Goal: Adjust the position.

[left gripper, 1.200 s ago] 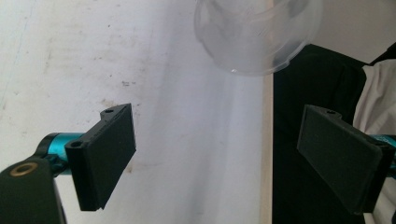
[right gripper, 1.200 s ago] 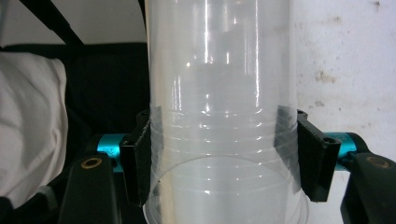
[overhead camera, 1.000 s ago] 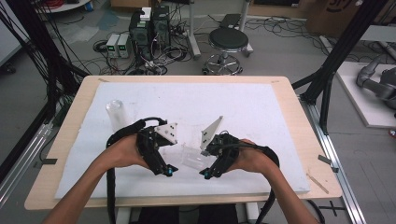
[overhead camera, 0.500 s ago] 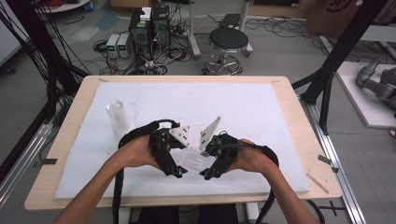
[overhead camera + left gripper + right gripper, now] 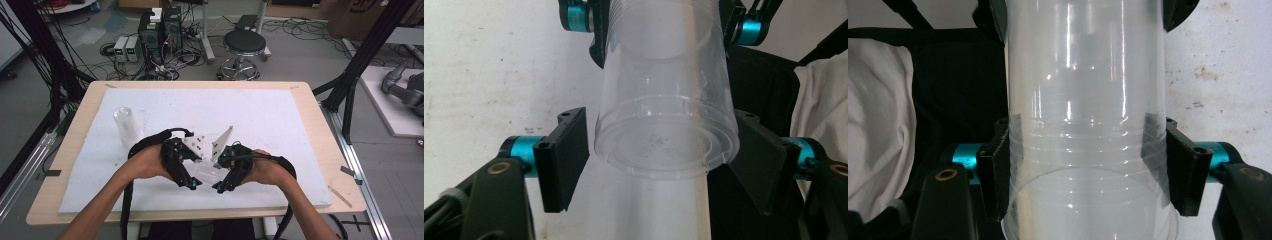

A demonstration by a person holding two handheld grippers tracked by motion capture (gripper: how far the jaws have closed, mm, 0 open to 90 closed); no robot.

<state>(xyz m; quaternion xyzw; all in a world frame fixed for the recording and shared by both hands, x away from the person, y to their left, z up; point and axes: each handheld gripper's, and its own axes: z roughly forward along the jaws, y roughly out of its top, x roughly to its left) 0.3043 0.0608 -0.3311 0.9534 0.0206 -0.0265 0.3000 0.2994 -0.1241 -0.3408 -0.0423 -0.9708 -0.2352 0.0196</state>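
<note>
Looking from the left, I am seeing a second clear cup (image 5: 128, 126) standing alone on the desk (image 5: 280, 115). Next, my left hand-held gripper (image 5: 659, 160) has just been closing around the base end of the clear plastic cup (image 5: 664, 125); its pads are sitting right at the walls. Further right, my right hand-held gripper (image 5: 1087, 170) is clamping that cup near its rim, holding it above the desk's near middle.
</note>
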